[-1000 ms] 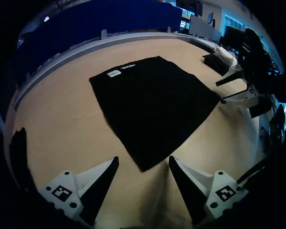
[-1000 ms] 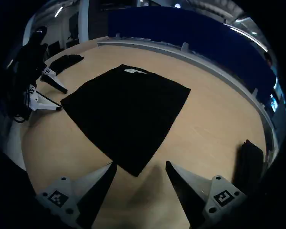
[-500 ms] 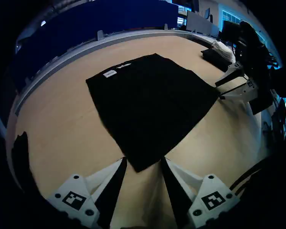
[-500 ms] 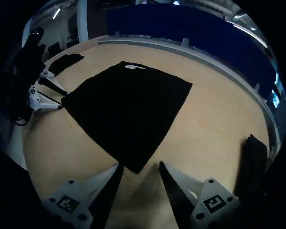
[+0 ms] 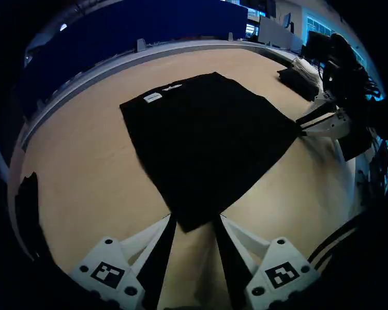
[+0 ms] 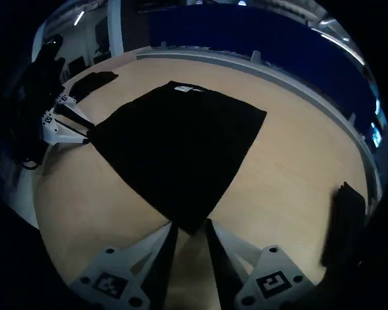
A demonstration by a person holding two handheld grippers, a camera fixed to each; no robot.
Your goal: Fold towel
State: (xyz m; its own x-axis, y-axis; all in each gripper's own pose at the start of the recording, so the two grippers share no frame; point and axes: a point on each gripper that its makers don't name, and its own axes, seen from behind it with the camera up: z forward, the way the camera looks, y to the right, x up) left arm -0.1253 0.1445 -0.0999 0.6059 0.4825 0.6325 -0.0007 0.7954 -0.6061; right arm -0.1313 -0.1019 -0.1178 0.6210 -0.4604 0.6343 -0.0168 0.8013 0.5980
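Note:
A black towel (image 5: pixel 204 139) lies spread flat on the light wooden table (image 5: pixel 90 170), with a white label (image 5: pixel 153 97) at its far edge. My left gripper (image 5: pixel 194 221) straddles the towel's near corner. Its jaws are narrowed but still apart, and the corner tip sits between them. In the right gripper view, the towel (image 6: pixel 183 144) points its other near corner into my right gripper (image 6: pixel 190 227), whose jaws are closer together with a small gap left. Each view also shows the other gripper at a side corner: the right gripper (image 5: pixel 300 125) and the left gripper (image 6: pixel 89 132).
Dark folded cloth (image 5: pixel 297 80) with a pale bundle lies at the table's far right in the left gripper view. Another dark pile (image 6: pixel 93 80) and a black item (image 6: pixel 344 217) sit near the table's edges. A blue partition (image 6: pixel 256 36) runs behind the table.
Both grippers have moved in on the towel's near corners, and their jaws have narrowed steadily around them. The towel itself has not moved.

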